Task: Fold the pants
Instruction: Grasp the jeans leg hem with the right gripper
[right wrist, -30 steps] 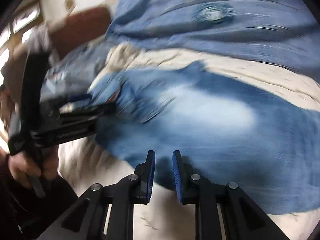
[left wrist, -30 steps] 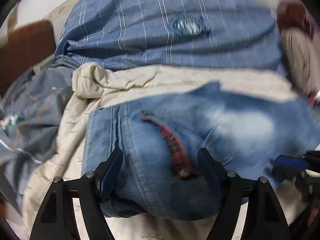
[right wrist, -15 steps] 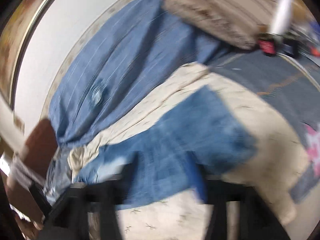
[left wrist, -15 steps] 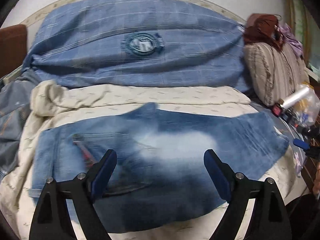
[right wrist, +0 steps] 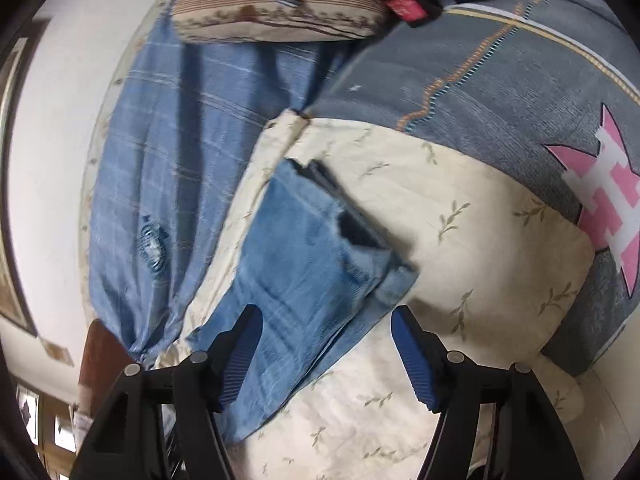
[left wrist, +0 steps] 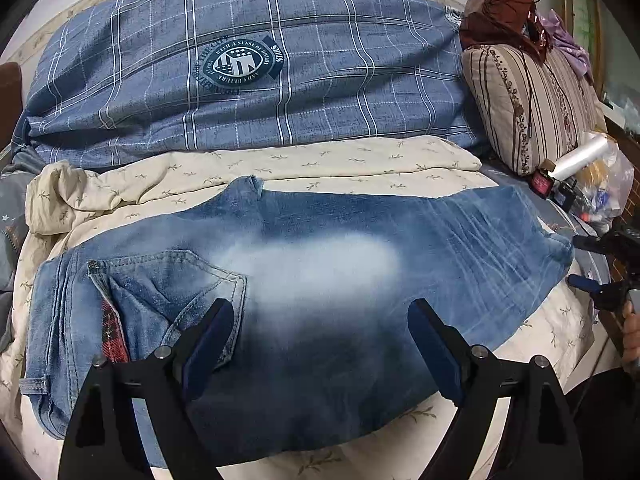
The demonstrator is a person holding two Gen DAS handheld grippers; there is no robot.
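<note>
Faded blue jeans point(left wrist: 320, 280) lie flat on a cream leaf-print sheet point(left wrist: 320, 164), folded lengthwise, waistband and back pocket at the left, leg hems at the right. My left gripper point(left wrist: 320, 352) is open and empty, just above the seat area at the near edge. My right gripper point(right wrist: 326, 354) is open and empty, hovering over the hem end of the jeans point(right wrist: 304, 256). It also shows at the right edge of the left wrist view point(left wrist: 596, 264).
A blue plaid duvet point(left wrist: 256, 68) lies behind the jeans. A striped pillow point(left wrist: 532, 92) and a bag of small items point(left wrist: 596, 184) sit at the right. A grey quilt with a pink star point(right wrist: 520, 80) lies beyond the hems.
Both grippers pulled back from the jeans. The right gripper went from shut to open and swung to the hem end. The jeans now lie spread flat.
</note>
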